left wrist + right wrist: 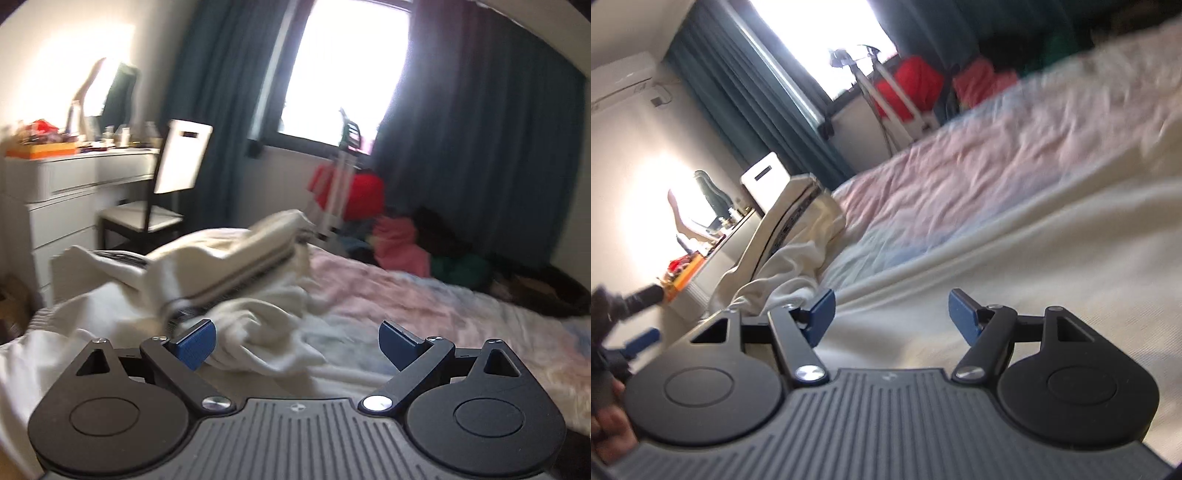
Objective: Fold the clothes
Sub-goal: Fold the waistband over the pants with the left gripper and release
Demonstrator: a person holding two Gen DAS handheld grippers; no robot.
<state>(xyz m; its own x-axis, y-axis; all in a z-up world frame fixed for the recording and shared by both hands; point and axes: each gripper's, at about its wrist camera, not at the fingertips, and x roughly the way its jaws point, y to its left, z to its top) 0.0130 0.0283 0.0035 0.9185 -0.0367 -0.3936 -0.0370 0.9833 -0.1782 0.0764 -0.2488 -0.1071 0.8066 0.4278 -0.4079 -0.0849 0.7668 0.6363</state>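
The left gripper (297, 343), with black arms and blue pads, hovers over the near part of the bed with its jaws spread wide and nothing between them; the crumpled cream-white knit garment (207, 280) lies just beyond its left pad, heaped on the near left part of the bed, apart from both pads as far as the blurred left wrist view shows. One part of that garment, edged with a dark ribbed band (243, 273), is lifted and stretches to the far right above the rest of the heap. The right gripper (890, 314) also has its jaws apart and empty, held low above a smooth cream-white sheet (1015, 280) that covers the near side of the bed; in its tilted view the same garment (786, 236) sits to the far left of its left pad. Beyond the sheet lies a wrinkled pink and pale-blue quilted bedspread (424, 299). At the far right edge of the bed are loose clothes in red (364, 195), pink and green. Against the left wall stands a white drawer unit (62, 206) with small cluttered items on top, and beside it a chair with a white back and dark frame (166, 192). A bright window (347, 66) sits between dark teal curtains (480, 147). At the lower left of the right wrist view part of a hand (607, 424) is visible.
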